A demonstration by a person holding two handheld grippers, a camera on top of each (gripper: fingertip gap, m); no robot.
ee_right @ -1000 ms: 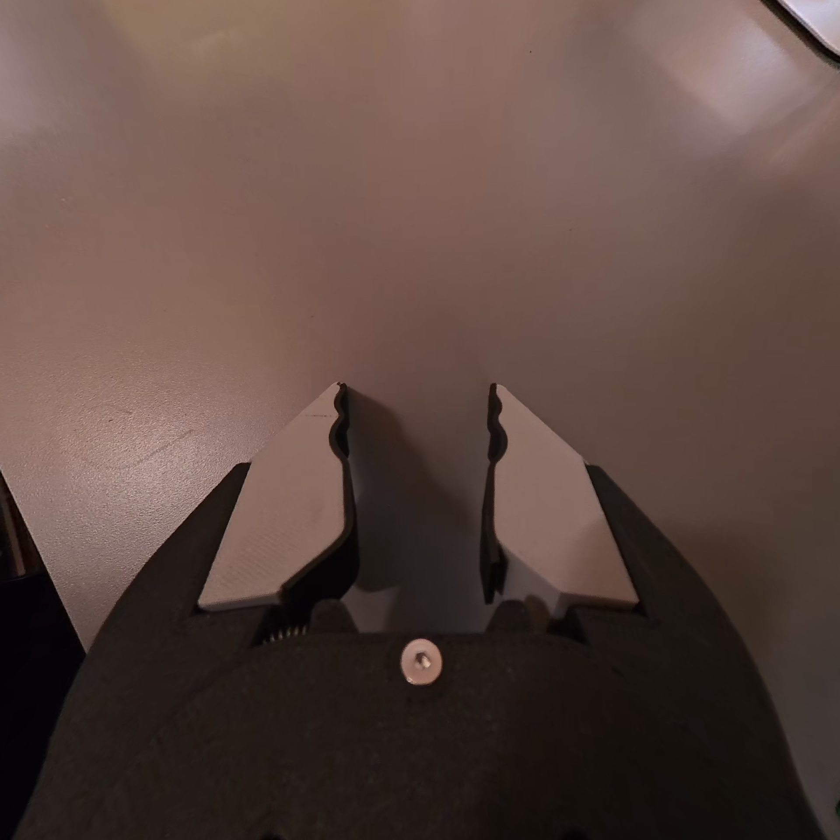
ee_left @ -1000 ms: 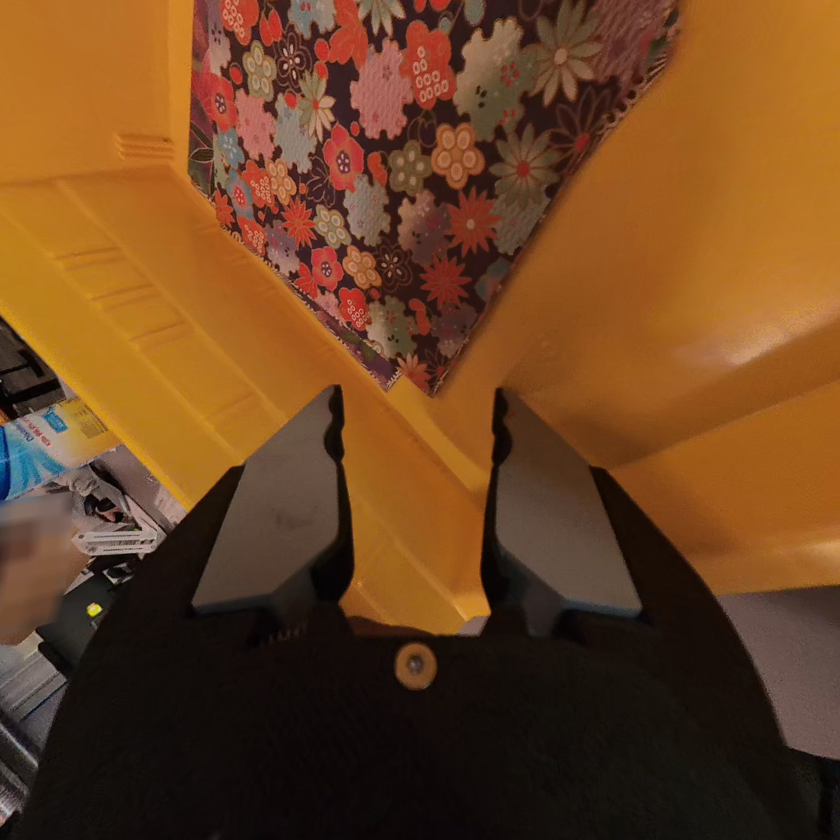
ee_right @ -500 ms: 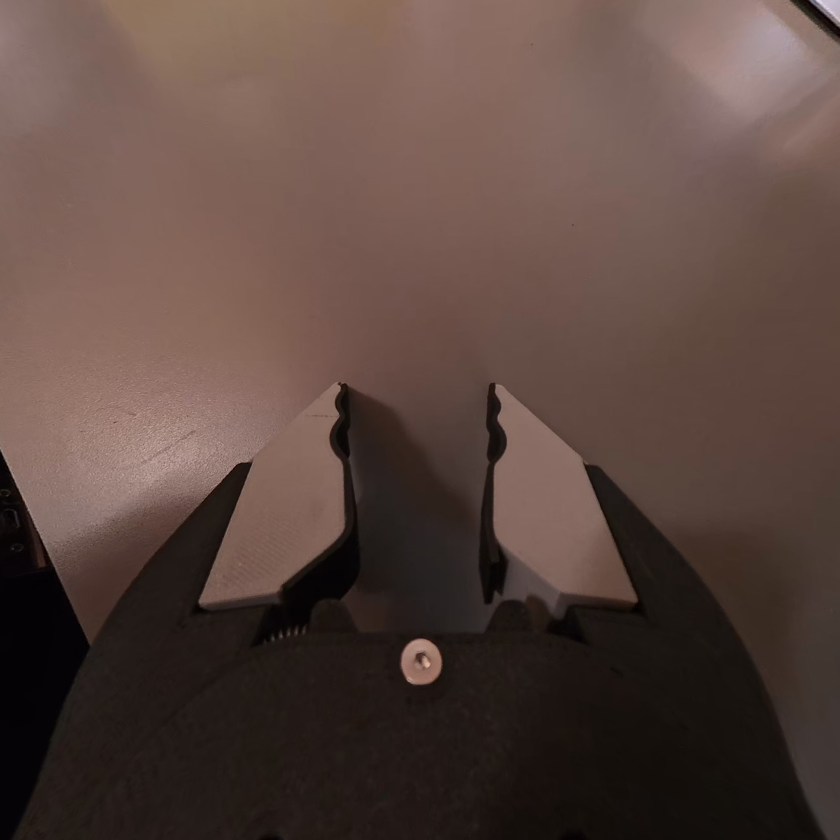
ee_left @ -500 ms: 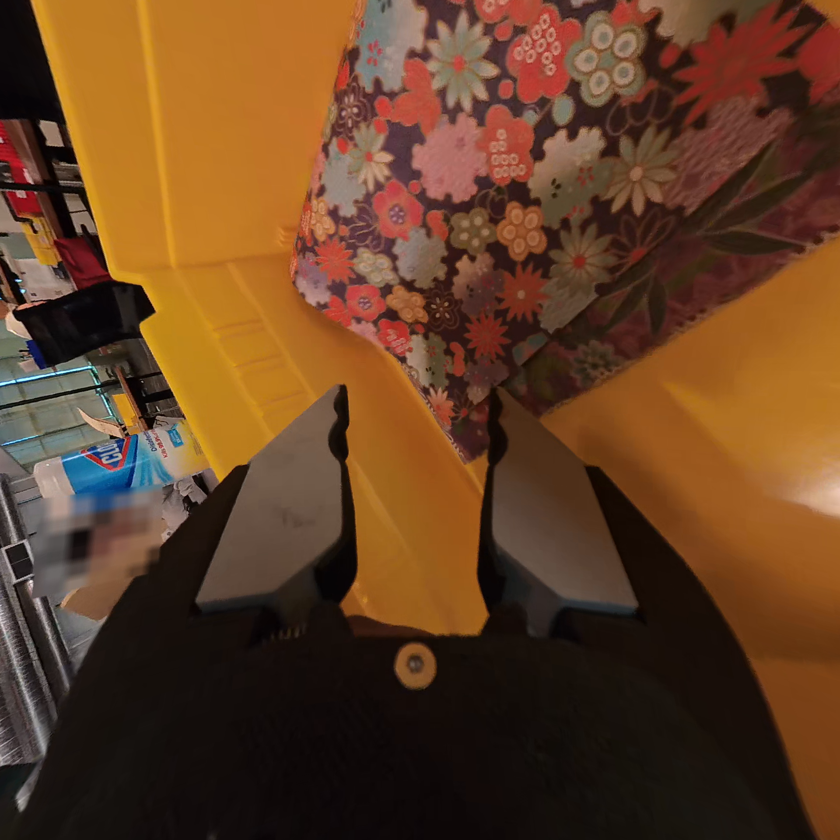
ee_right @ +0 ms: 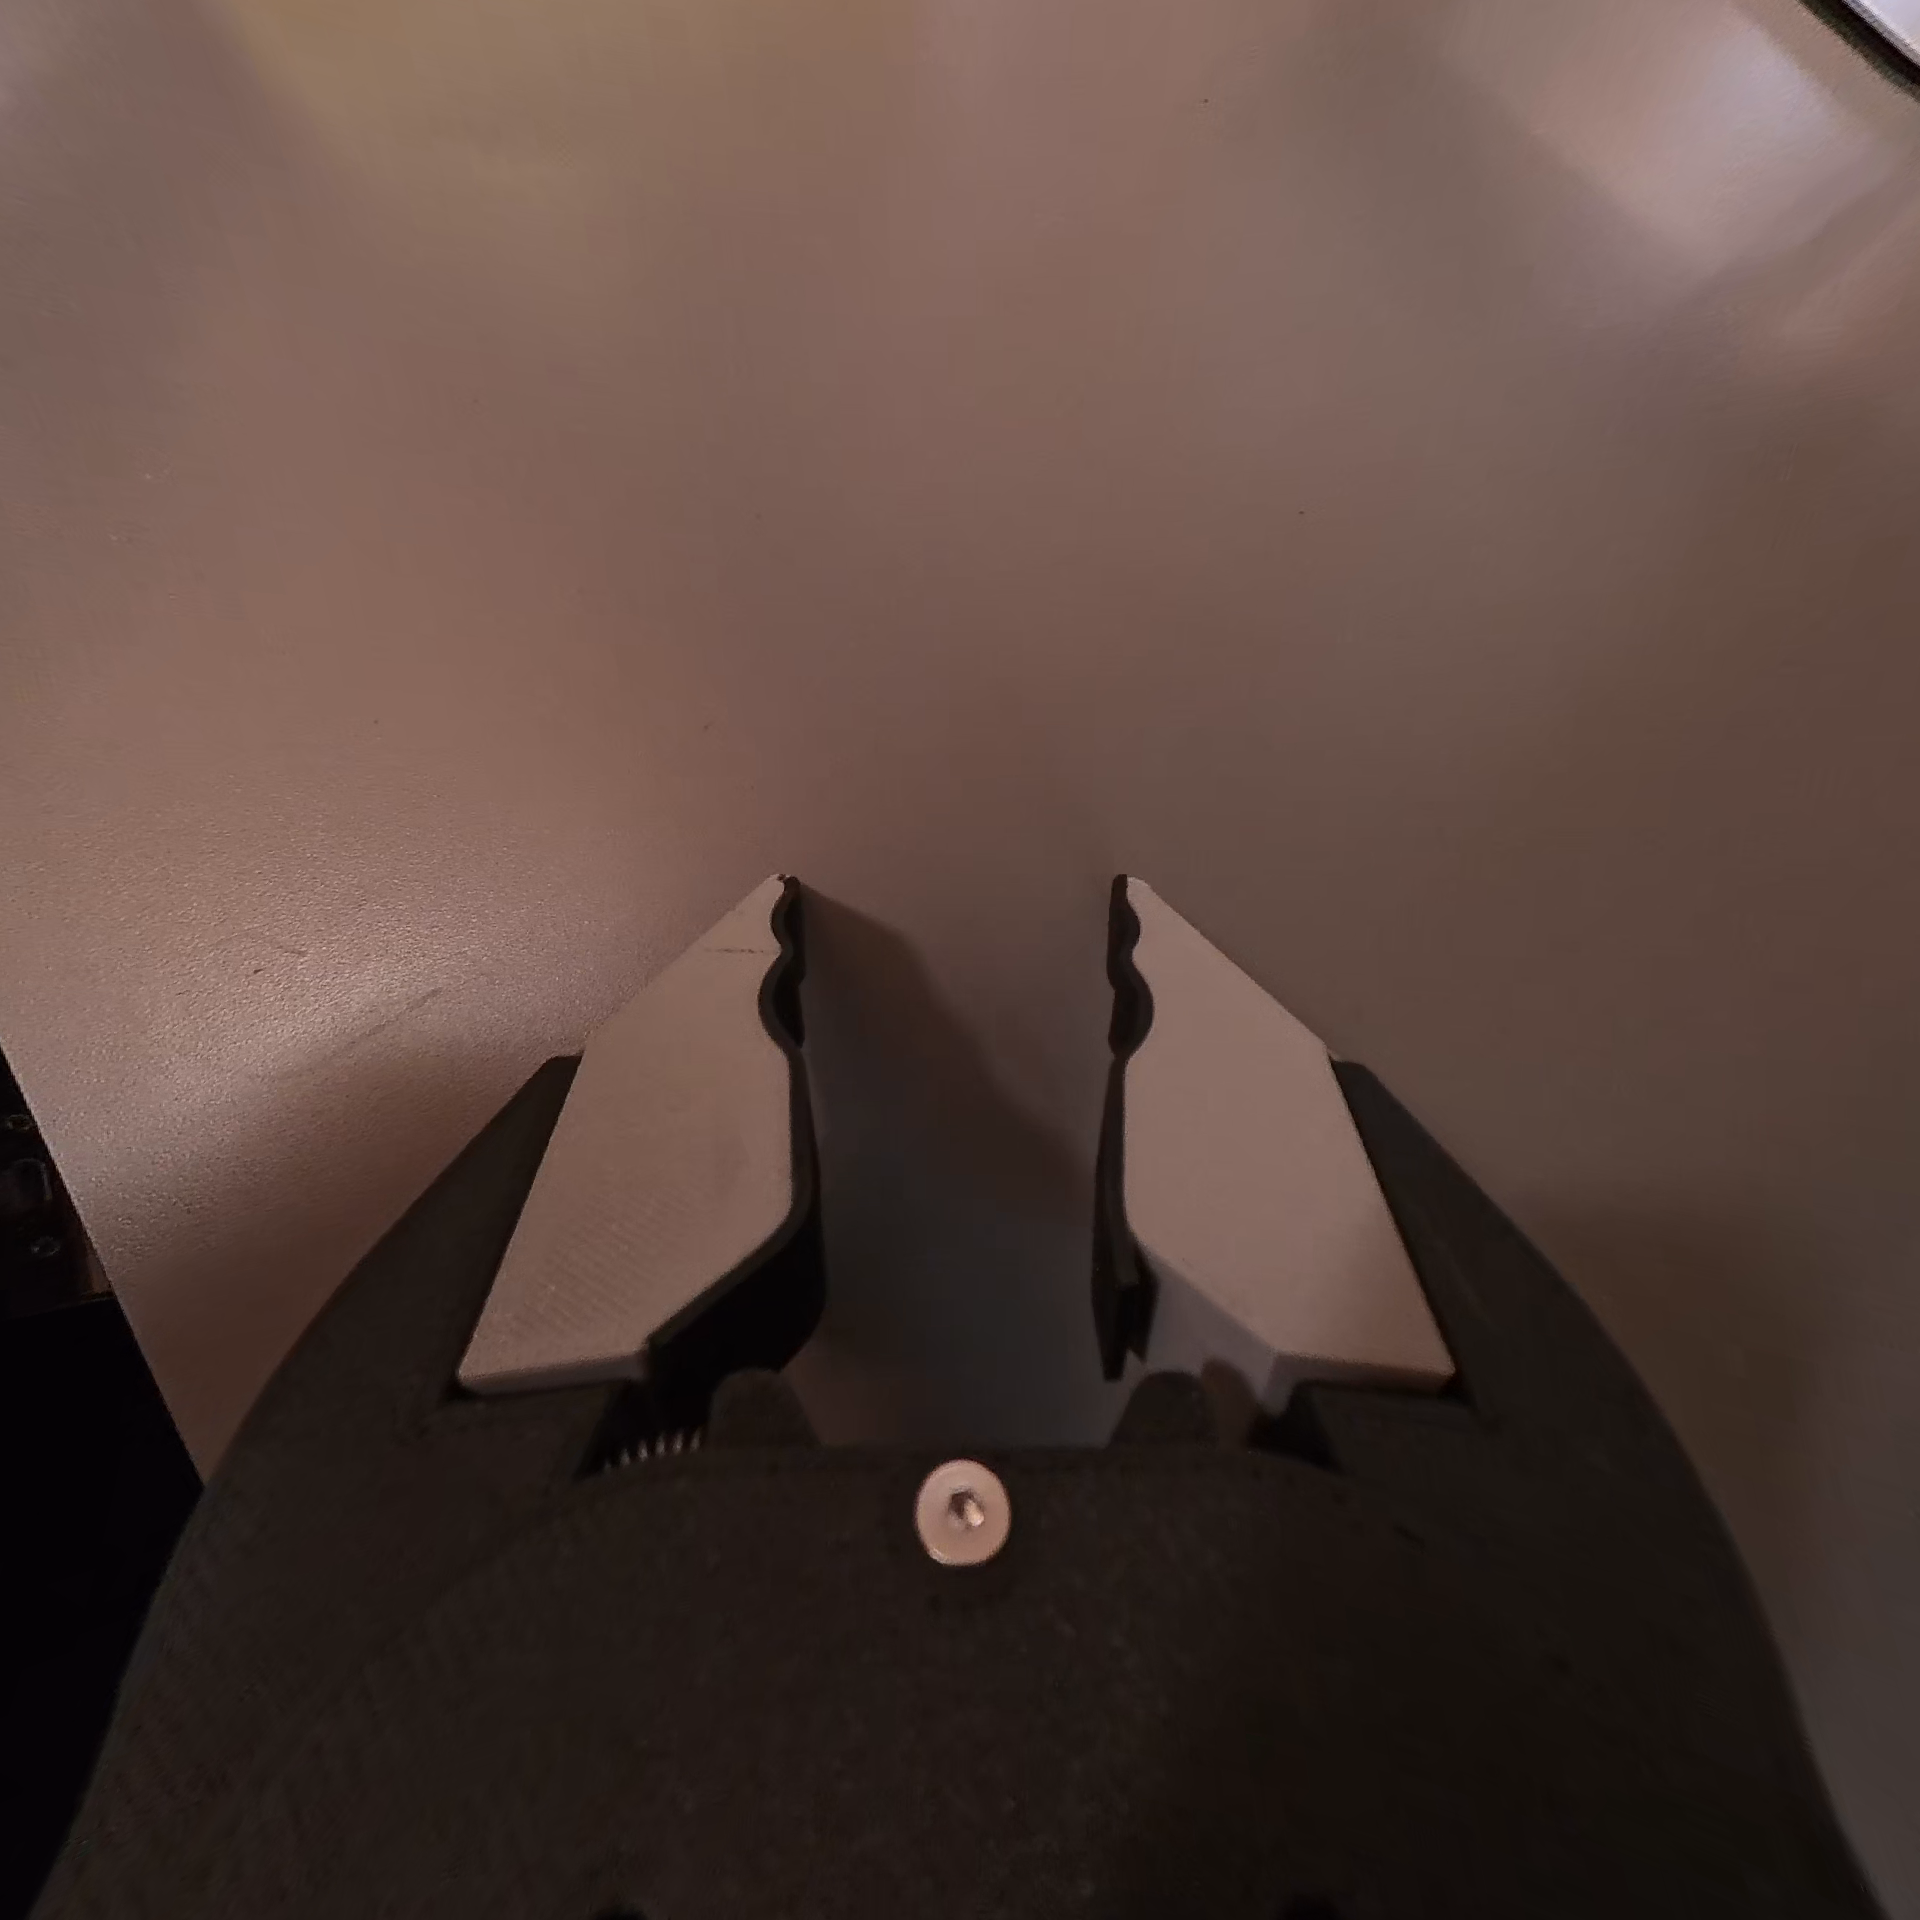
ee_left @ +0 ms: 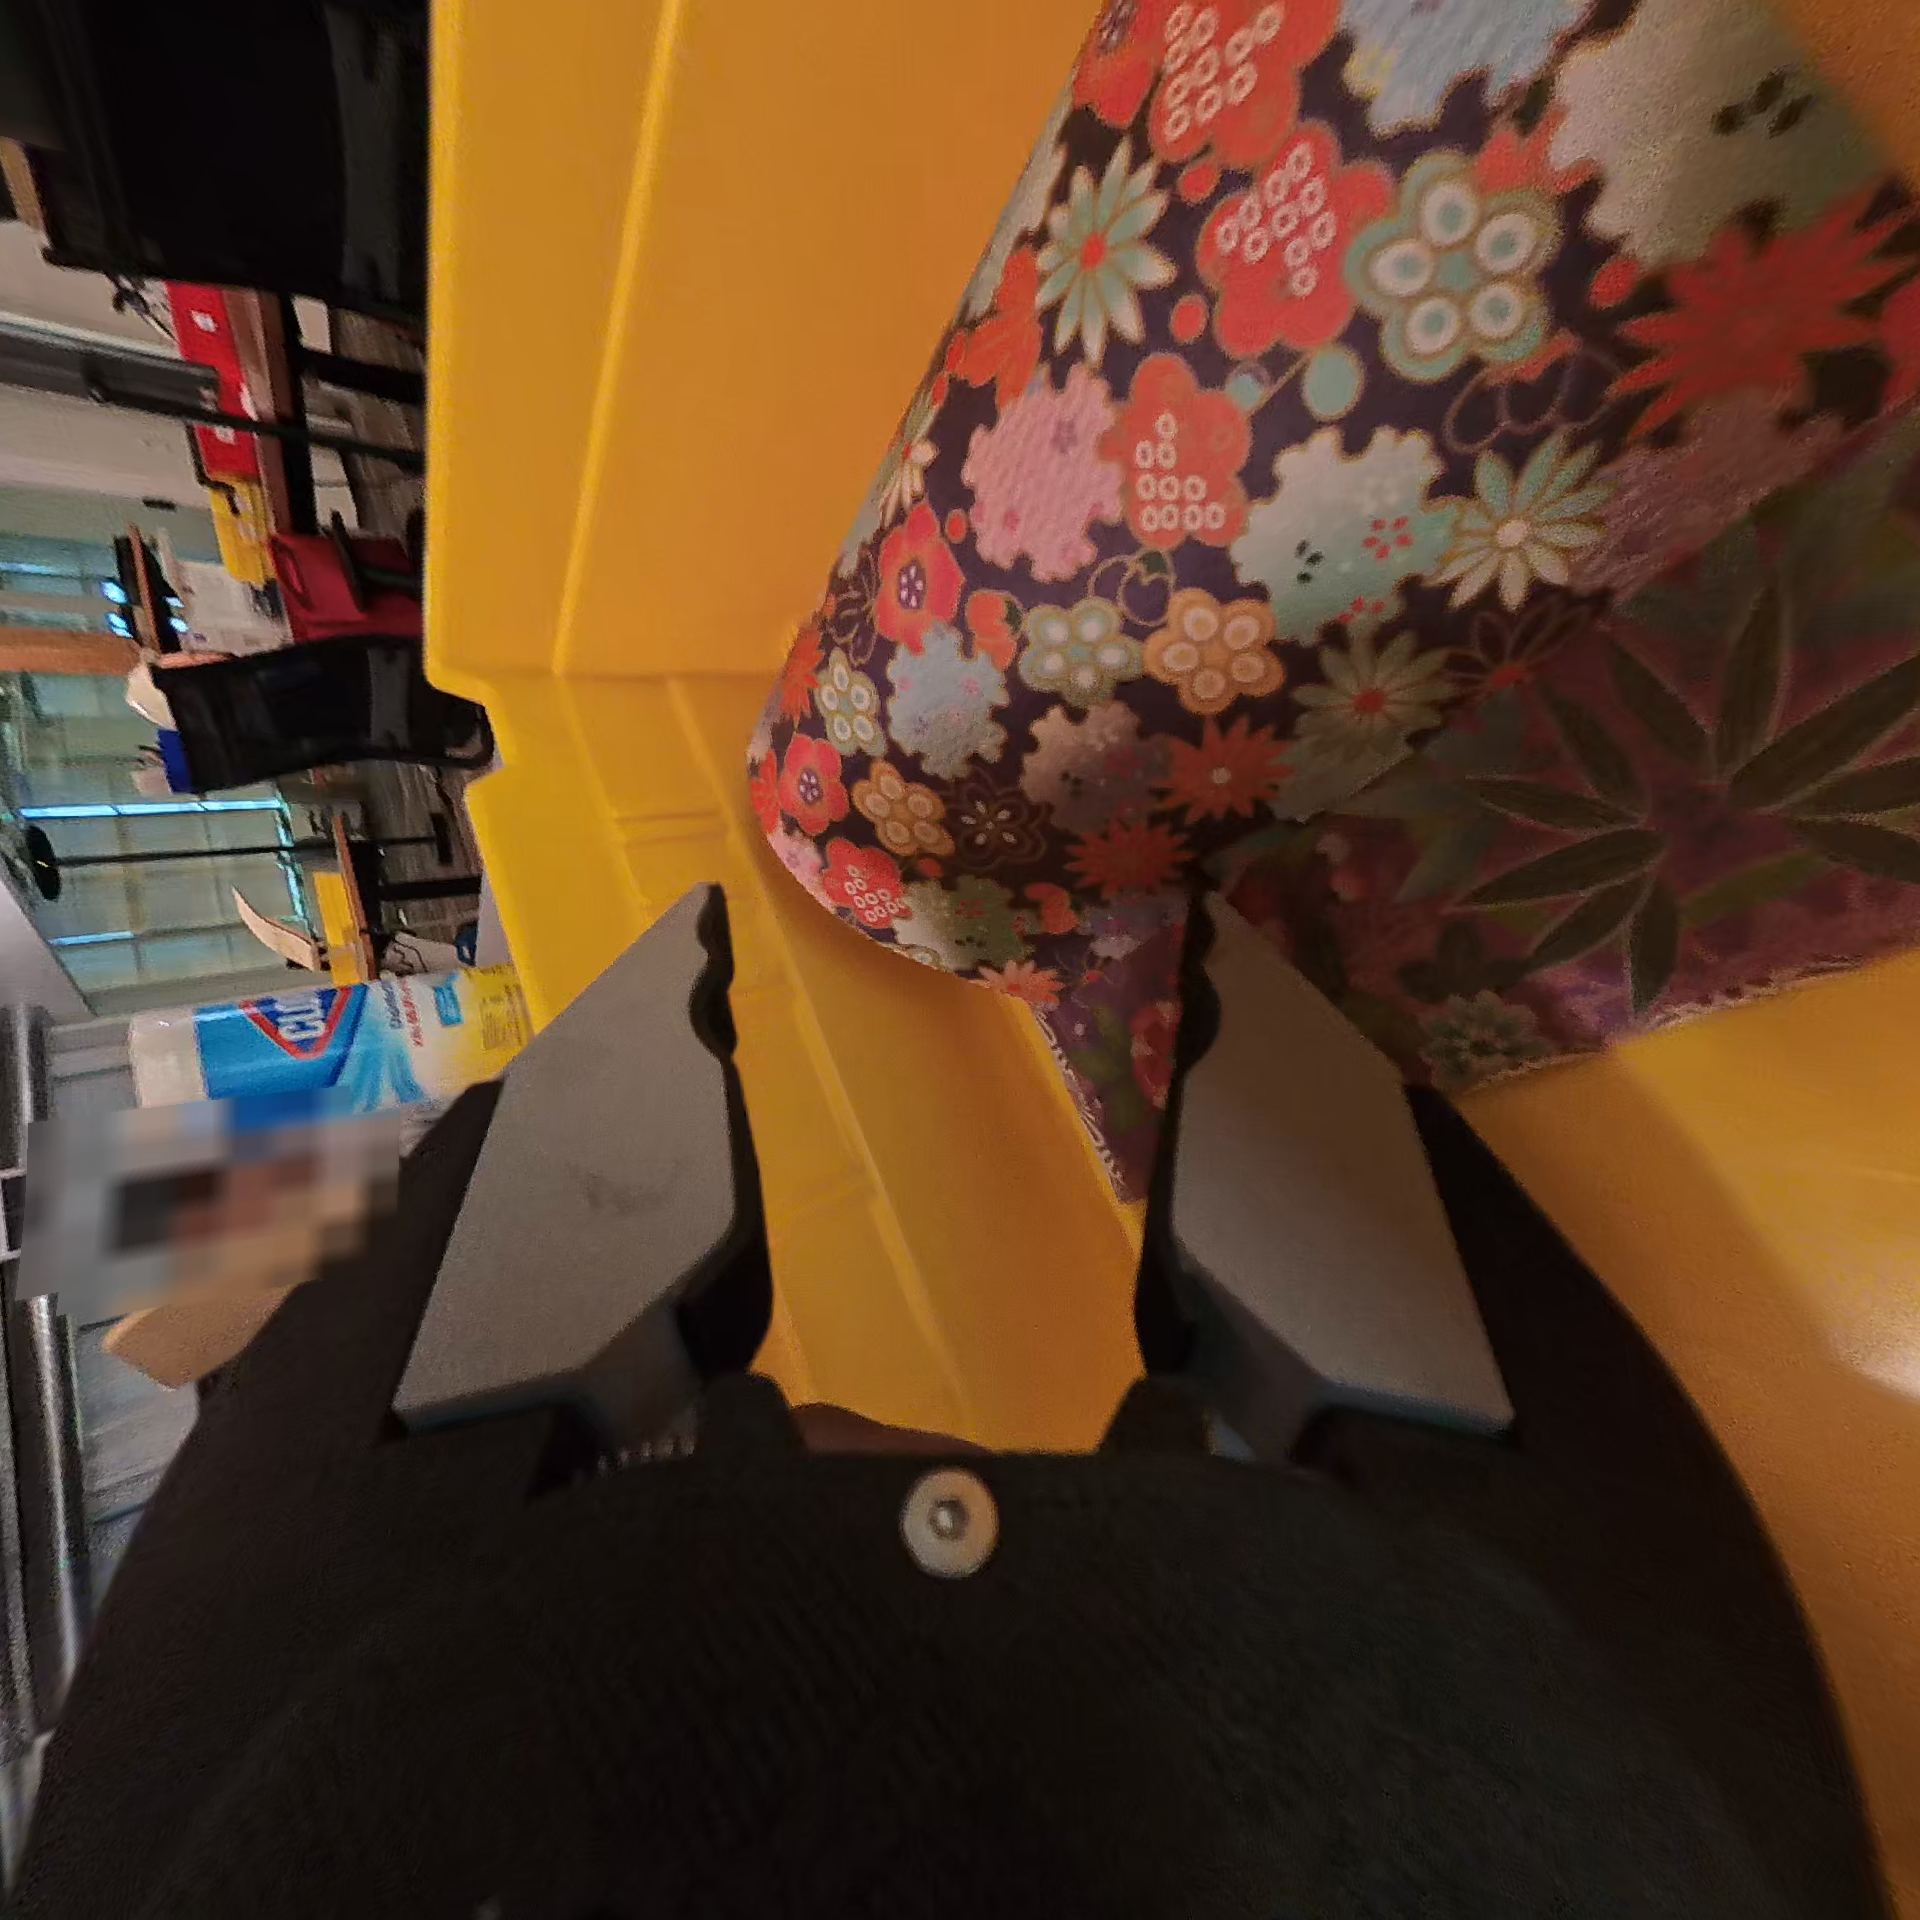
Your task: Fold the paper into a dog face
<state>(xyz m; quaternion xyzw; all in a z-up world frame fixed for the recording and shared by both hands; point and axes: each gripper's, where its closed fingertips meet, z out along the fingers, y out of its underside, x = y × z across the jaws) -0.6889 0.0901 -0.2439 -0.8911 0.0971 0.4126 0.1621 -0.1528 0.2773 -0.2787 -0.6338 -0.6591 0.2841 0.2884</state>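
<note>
The floral paper lies in the yellow bin, on top of a purple leaf-patterned sheet. Its near corner curls up off the bin floor, just ahead of the left gripper, whose jaws stand apart and empty. The right gripper is likewise spread, over the bare grey table. The paper looks thin, light and limp, easily creased; that lifted corner seems the best place to pinch, taking one sheet only.
</note>
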